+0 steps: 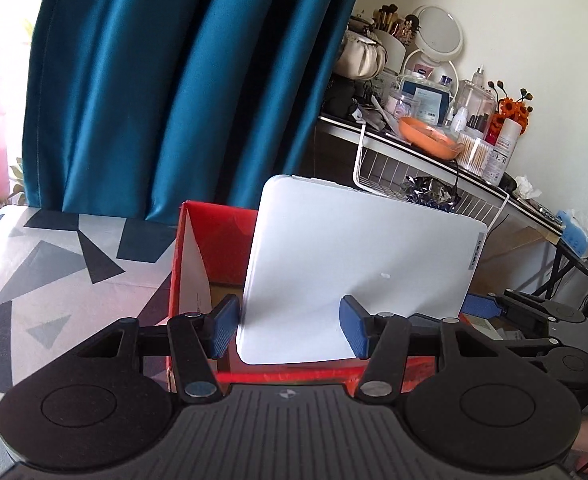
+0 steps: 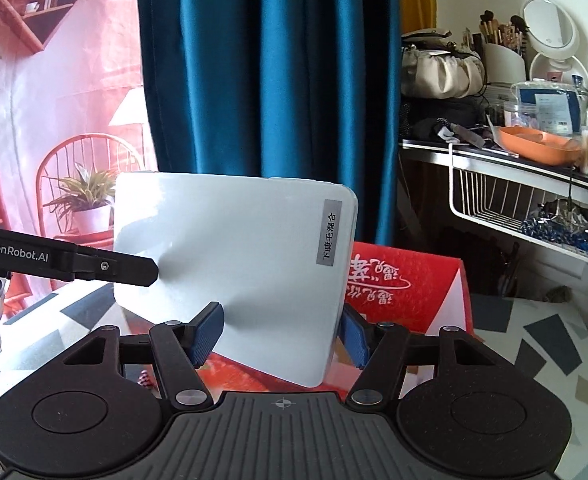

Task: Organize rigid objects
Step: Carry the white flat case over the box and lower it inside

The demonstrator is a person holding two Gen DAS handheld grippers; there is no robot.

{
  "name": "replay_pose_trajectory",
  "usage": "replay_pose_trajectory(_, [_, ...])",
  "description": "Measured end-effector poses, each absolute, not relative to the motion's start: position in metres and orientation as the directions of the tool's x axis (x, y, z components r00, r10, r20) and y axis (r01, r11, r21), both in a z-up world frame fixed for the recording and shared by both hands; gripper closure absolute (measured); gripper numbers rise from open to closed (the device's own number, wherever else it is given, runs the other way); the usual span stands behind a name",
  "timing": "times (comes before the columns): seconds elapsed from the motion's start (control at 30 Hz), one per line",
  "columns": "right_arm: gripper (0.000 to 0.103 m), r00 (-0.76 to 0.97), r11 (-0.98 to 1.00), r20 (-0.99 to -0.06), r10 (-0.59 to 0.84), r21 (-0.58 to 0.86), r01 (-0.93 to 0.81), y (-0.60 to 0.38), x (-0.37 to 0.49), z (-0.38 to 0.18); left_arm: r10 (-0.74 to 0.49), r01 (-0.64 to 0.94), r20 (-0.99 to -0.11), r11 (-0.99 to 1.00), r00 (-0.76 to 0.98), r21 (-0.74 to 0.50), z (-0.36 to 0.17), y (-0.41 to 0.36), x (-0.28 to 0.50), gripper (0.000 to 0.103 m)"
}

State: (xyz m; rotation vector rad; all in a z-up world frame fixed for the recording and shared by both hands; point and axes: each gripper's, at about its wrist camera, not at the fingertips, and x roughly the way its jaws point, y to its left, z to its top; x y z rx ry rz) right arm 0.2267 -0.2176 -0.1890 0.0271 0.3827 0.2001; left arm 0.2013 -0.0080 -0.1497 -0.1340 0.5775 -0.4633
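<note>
A flat white box (image 1: 357, 248) with a small grey label hangs tilted over an open red cardboard box (image 1: 198, 240). My left gripper (image 1: 290, 330) is shut on its lower left corner, one pad at the edge and the other on the face. My right gripper (image 2: 280, 334) is shut on the lower right corner of the white box (image 2: 246, 240). The right gripper's blue pad also shows in the left wrist view (image 1: 481, 306), and a left finger (image 2: 134, 270) reaches in from the left in the right wrist view. The red box (image 2: 405, 280) lies below and behind.
The red box rests on a surface with a grey and black geometric cloth (image 1: 54, 264). A teal curtain (image 1: 174, 80) hangs close behind. To the right stands a cluttered dressing table (image 1: 433, 148) with a white wire basket (image 1: 377, 172) under its edge.
</note>
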Motion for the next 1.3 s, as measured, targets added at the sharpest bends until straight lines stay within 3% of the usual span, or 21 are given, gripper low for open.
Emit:
replay_pose_trajectory(0.47, [0.047,0.836,0.988,-0.539,0.099,-0.045,-0.146,-0.233,0.334,-0.218,-0.422,0.335,-0.626,0.906,0.656,-0.259,-0.188,-0.028,0.276,0.045])
replay_pose_trajectory(0.67, [0.048,0.805,0.994,-0.586,0.095,0.015,-0.106,-0.241,0.343,-0.229,-0.424,0.348,-0.626,0.904,0.655,-0.248,-0.187,-0.03,0.282,0.045])
replay_pose_trajectory(1.07, [0.048,0.832,1.0,-0.555,0.002,-0.024,-0.019,-0.252,0.341,-0.22,-0.374,0.362,-0.585,0.921,0.72,-0.143,-0.17,-0.039,0.272,0.046])
replay_pose_trajectory(1.3, [0.046,0.838,1.0,-0.545,-0.012,0.011,0.022,-0.263,0.334,-0.214,-0.327,0.329,-0.573,0.939,0.751,-0.105,-0.161,-0.033,0.263,0.042])
